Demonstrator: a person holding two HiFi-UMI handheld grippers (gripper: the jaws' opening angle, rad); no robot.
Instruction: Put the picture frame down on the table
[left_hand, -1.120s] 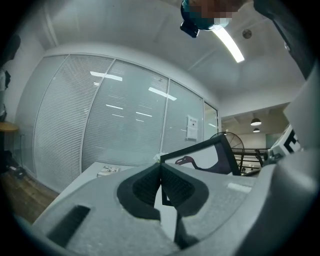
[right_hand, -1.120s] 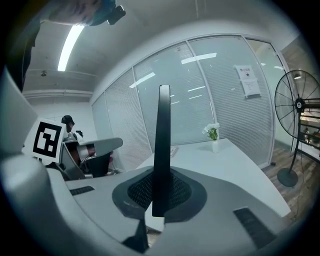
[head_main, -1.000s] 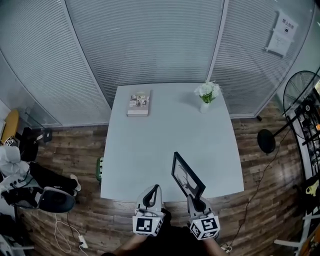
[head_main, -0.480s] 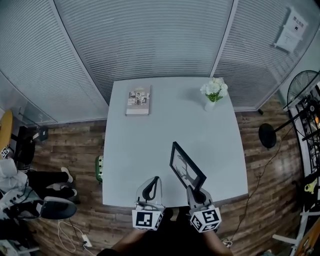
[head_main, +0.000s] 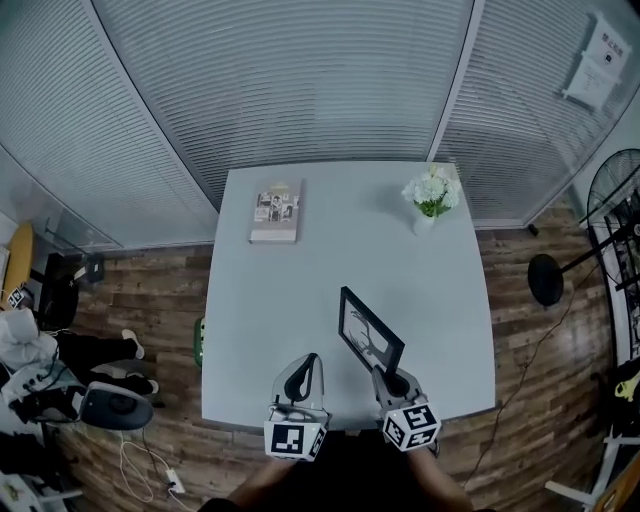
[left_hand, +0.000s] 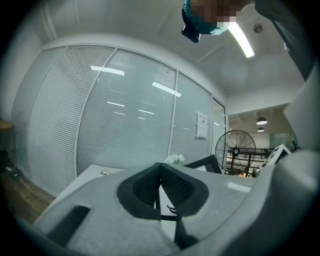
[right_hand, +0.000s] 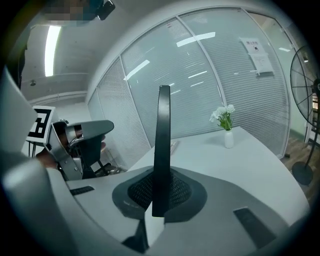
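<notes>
A black picture frame (head_main: 369, 336) with a pale print stands on edge above the near right part of the white table (head_main: 300, 290). My right gripper (head_main: 391, 381) is shut on its near corner; in the right gripper view the frame (right_hand: 160, 150) rises edge-on between the jaws. My left gripper (head_main: 303, 375) hovers at the table's near edge, left of the frame, shut with nothing held. In the left gripper view its pads (left_hand: 161, 182) meet, and the frame (left_hand: 204, 163) shows beyond them to the right.
A book (head_main: 277, 211) lies at the table's far left. A small vase of white flowers (head_main: 431, 196) stands at the far right corner. Glass walls with blinds run behind the table. A fan stand (head_main: 549, 280) is on the wooden floor to the right, office chairs to the left.
The right gripper has carried the frame a little forward over the table's near edge. The left gripper has stayed beside it, still shut.
</notes>
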